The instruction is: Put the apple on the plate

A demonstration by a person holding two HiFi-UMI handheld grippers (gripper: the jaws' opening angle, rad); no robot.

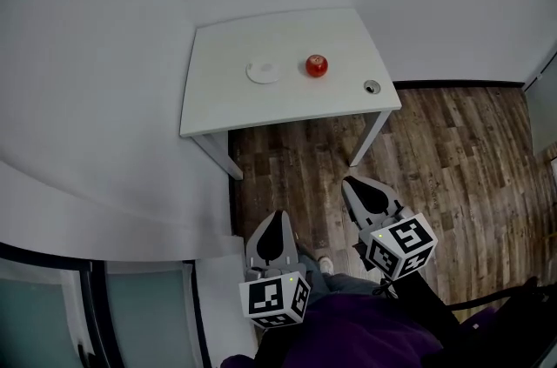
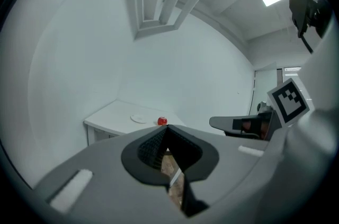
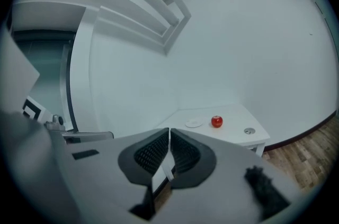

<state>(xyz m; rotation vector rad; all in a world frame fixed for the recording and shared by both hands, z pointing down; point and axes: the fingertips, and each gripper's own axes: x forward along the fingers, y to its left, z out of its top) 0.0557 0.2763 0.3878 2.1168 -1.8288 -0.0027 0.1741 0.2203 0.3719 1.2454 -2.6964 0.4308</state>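
Note:
A red apple (image 1: 317, 65) sits on the white table (image 1: 218, 110), a little to the right of a small white plate (image 1: 263, 72). The left gripper view shows the apple (image 2: 162, 122) and the plate (image 2: 139, 118) far off, and the right gripper view shows the same apple (image 3: 216, 121) and plate (image 3: 194, 123). Both grippers hang well short of the table, over the wooden floor. My left gripper (image 1: 277, 221) is shut with nothing in it. My right gripper (image 1: 356, 183) is shut and empty too.
A round cable hole (image 1: 372, 85) is set in the table's near right corner. The table stands in a corner between white walls. Wood floor (image 1: 452, 149) stretches in front of it and to the right. A glass door (image 1: 130, 314) is at my lower left.

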